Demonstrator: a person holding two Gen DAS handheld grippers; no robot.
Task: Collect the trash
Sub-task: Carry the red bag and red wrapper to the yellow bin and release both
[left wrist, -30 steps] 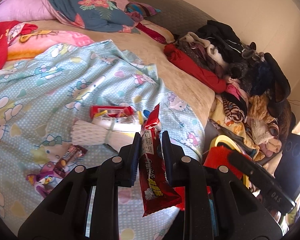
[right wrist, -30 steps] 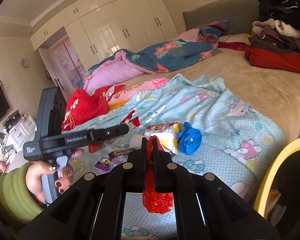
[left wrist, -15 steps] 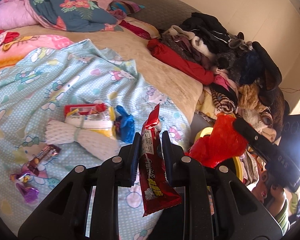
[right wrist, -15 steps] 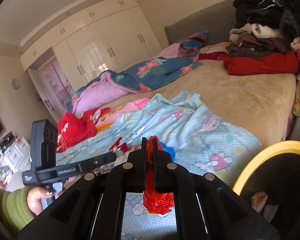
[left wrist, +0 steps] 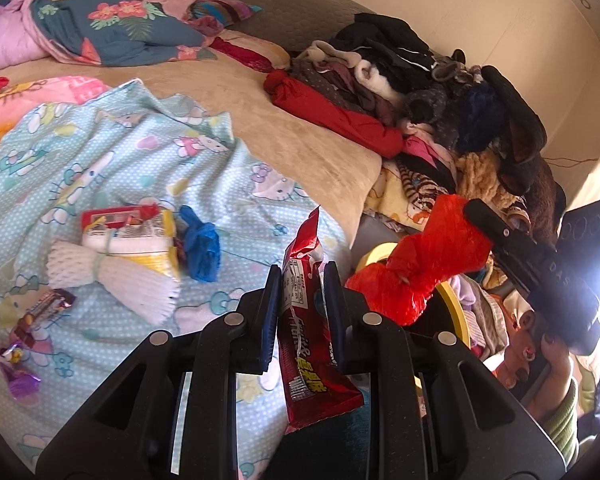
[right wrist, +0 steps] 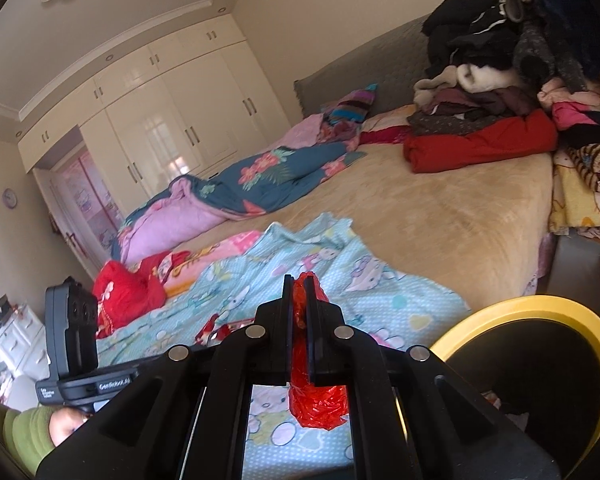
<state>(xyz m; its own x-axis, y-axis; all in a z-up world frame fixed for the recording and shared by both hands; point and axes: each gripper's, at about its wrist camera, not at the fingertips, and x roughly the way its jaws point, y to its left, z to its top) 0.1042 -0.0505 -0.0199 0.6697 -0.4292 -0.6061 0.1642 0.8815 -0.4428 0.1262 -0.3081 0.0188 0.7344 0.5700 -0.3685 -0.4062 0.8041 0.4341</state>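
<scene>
A red snack wrapper (left wrist: 304,320) is clenched upright in the left claw (left wrist: 300,292), low in the frame. A crumpled red plastic bag (right wrist: 308,360) is pinched in the right claw (right wrist: 299,300), beside the yellow-rimmed bin (right wrist: 540,308) at lower right, seemingly for dropping. More trash, including a blue bag (left wrist: 200,246), is left on the bed (left wrist: 312,140) at middle left.

Home bedroom. Big bed (right wrist: 440,216) with grey headboard (right wrist: 380,76), cartoon-print sheet (left wrist: 120,168), floral quilt (right wrist: 268,176), clothes pile (left wrist: 440,96) along one side. Built-in cream wardrobes (right wrist: 172,120) cover the far wall, small wall clock (right wrist: 9,197) beside them.
</scene>
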